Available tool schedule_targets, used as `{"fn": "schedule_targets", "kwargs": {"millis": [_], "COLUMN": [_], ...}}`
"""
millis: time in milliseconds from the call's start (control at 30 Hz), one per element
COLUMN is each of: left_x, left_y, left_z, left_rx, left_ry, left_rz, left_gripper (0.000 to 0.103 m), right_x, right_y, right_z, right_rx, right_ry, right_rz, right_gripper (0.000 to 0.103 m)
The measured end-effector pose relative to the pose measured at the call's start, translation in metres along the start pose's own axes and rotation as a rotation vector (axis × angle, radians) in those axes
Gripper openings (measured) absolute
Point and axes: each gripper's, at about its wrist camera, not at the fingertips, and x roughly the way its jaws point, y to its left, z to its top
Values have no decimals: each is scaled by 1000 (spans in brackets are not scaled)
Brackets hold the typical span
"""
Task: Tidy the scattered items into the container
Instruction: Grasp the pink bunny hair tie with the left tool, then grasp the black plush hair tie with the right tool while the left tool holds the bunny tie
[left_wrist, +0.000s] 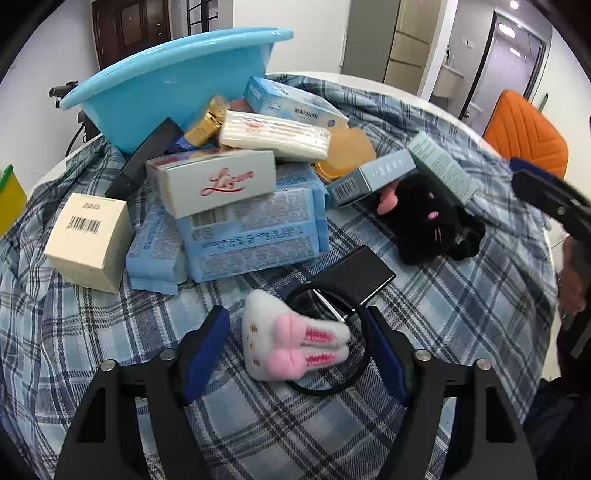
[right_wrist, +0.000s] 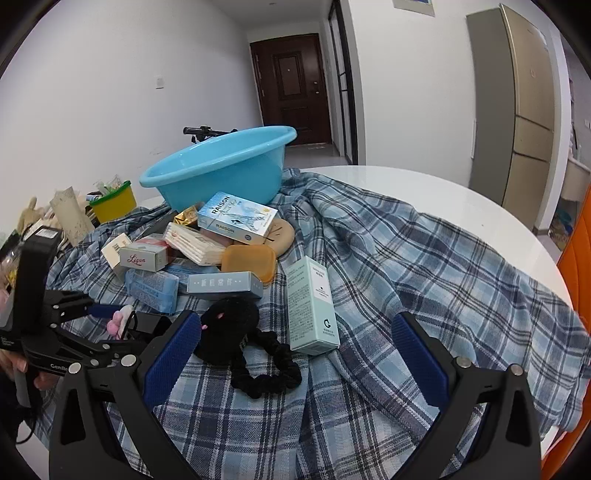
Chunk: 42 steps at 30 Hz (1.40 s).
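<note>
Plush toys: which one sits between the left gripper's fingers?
The white bunny plush with pink ears; the black plush lies farther off by the boxes.

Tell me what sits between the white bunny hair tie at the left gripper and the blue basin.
The white bunny hair tie lies between the left gripper fingers. A pile blocks the straight path to the blue basin: blue tissue packs, the Liqun box and a white wafer pack. It must travel over them.

you can't see inside the blue basin (left_wrist: 159, 85); the black box (left_wrist: 360, 275) hides partly behind the bunny hair tie (left_wrist: 291, 341) (its ears blurred).
</note>
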Motion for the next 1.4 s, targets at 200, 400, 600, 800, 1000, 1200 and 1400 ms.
{"fn": "schedule_targets", "kwargs": {"millis": [200,400,600,800,1000,1200,1400], "left_x": [-7,-22,-38,-51,-63,-58,-53], "left_y": [-4,-12,-23,-33,-38,-43,-45], "left_z": [-9,-15,-21,-32,-33,-35,-36], "left_rx": [15,-36,-87,-186,-293,-302,-297], "left_ry": [6,-24,-67,-177,-271,-291,-287], "left_rz": [58,40,155,227,269,295,278], "left_gripper": [31,31,31,31,31,31,31], "right_x": [-1,-8,-14,-16,-15,-15,-10], "right_y": [5,15,22,21,22,30,41], "right_z": [-2,-3,-6,-11,-16,-18,-18], "right_rx": [8,-37,-66,-73,-78,-103,-143], "right_ry": [8,-1,-3,8,18,22,31], "right_rz": [25,26,41,43,46,49,55], "right_gripper": [103,103,103,103,103,103,103]}}
